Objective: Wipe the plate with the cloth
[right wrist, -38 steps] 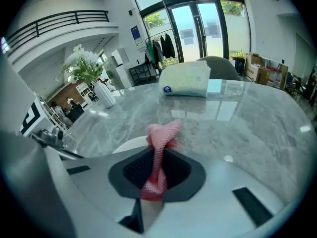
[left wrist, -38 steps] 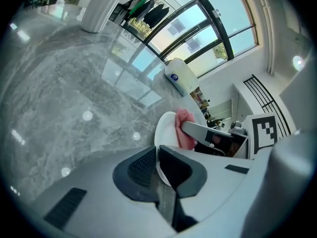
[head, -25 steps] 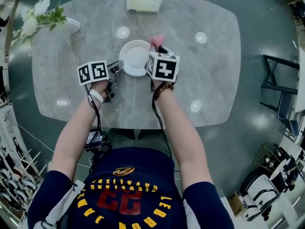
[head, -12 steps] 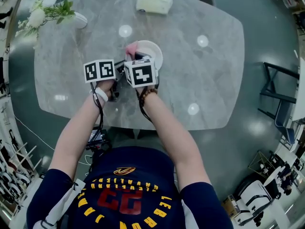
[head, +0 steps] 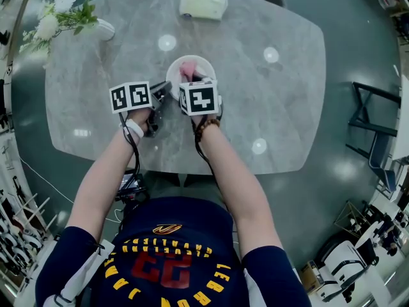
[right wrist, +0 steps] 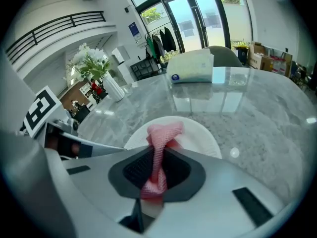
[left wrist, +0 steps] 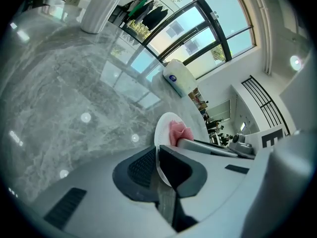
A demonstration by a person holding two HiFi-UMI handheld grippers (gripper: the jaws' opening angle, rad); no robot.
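Pressure is your concern in this step: your right gripper (right wrist: 157, 170) has its jaws closed on the pink cloth (right wrist: 159, 143), with a bunched tail of it hanging past the tips onto the white plate (right wrist: 200, 135), so judge the wipe by how flat that tail lies against the surface. Lower the tips enough that the fabric drags, not the hard jaw ends, and sweep in overlapping arcs from the middle out toward the rim. Your left gripper (left wrist: 157, 165) is clamped on the near-left edge of the plate, the rim pinched between its two pads, and the plate looks tipped up in that grip, though you cannot tell from these views how far it is off the table (head: 275, 101). Hold that pinch firm and push the cloth toward the held side only gently, since a hard stroke could, in my judgement, lever the thin rim out of the pads. The plate sits at the middle of the marble table, just in front of you, with the cloth on its centre. Counting what is there: one plate, one cloth, two grippers, one pale packet (head: 203, 2) at the far edge, and one white vase (head: 102, 28) of flowers at the far-left corner.
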